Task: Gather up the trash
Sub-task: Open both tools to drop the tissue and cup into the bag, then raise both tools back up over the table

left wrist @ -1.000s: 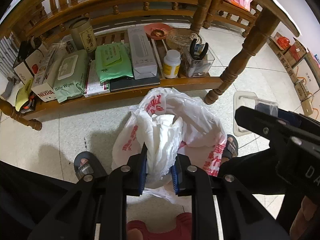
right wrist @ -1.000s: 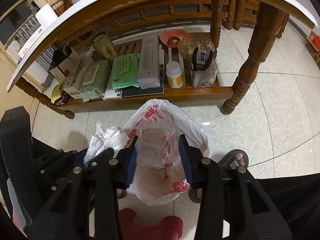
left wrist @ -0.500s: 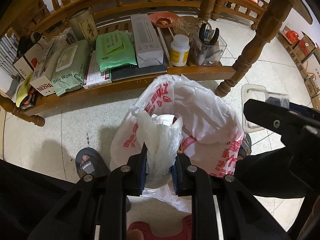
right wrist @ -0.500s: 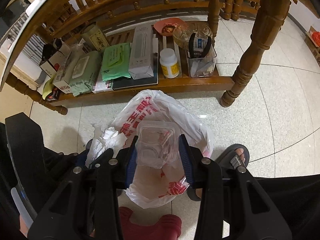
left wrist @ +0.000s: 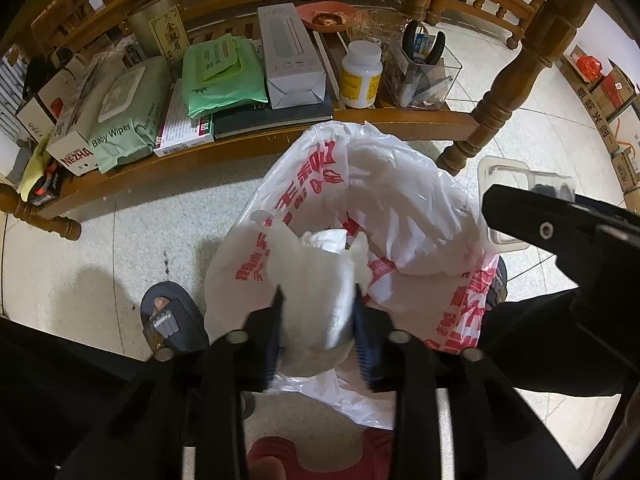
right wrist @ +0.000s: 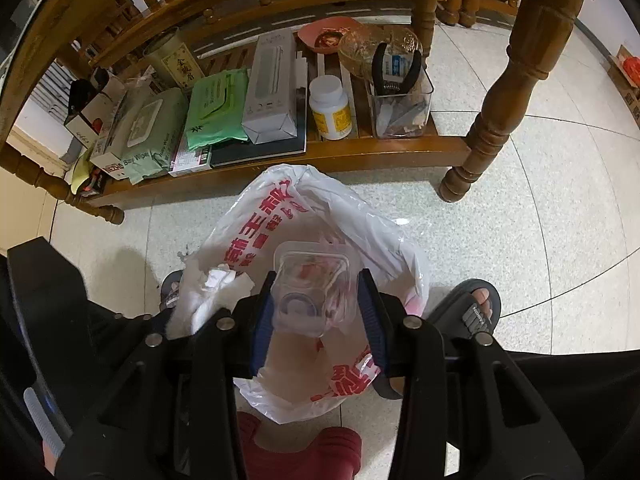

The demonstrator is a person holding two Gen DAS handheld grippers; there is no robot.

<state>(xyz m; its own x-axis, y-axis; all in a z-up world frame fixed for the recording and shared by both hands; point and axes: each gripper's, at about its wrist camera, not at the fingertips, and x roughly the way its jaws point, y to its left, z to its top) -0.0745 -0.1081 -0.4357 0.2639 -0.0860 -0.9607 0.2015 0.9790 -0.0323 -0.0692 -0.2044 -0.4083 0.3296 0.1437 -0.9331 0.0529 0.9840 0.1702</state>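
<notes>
- At the upper left of the left wrist view we see the table's low wooden shelf point(left wrist: 256, 142) carrying a Baby Wipes pack point(left wrist: 120, 120), a green pack point(left wrist: 220, 76) and a grey box point(left wrist: 288, 56).
- Further right on that shelf stand a white pill bottle point(left wrist: 360, 74) and a clear holder with pliers point(left wrist: 426, 70).
- At lower left of the same view a sandalled foot point(left wrist: 170, 320) rests on the tiled floor point(left wrist: 132, 232).
- In the centre a white plastic bag with red print point(left wrist: 400, 200) stands open on the floor, just in front of the shelf.
- Our left claw point(left wrist: 316, 320) at bottom centre has just been opening; the crumpled white tissue point(left wrist: 316, 280) sits between its pads, blurred, over the bag's mouth, and we cannot tell whether the pads touch it.
- In the right wrist view the tissue point(right wrist: 212, 292) shows at centre left, at the bag's point(right wrist: 260, 216) left edge.
- Our right claw point(right wrist: 316, 304) at bottom centre is clamped on a clear plastic container point(right wrist: 312, 284), held above the open bag.
- At lower right the other sandalled foot point(right wrist: 472, 312) lies just beside the bag.
</notes>
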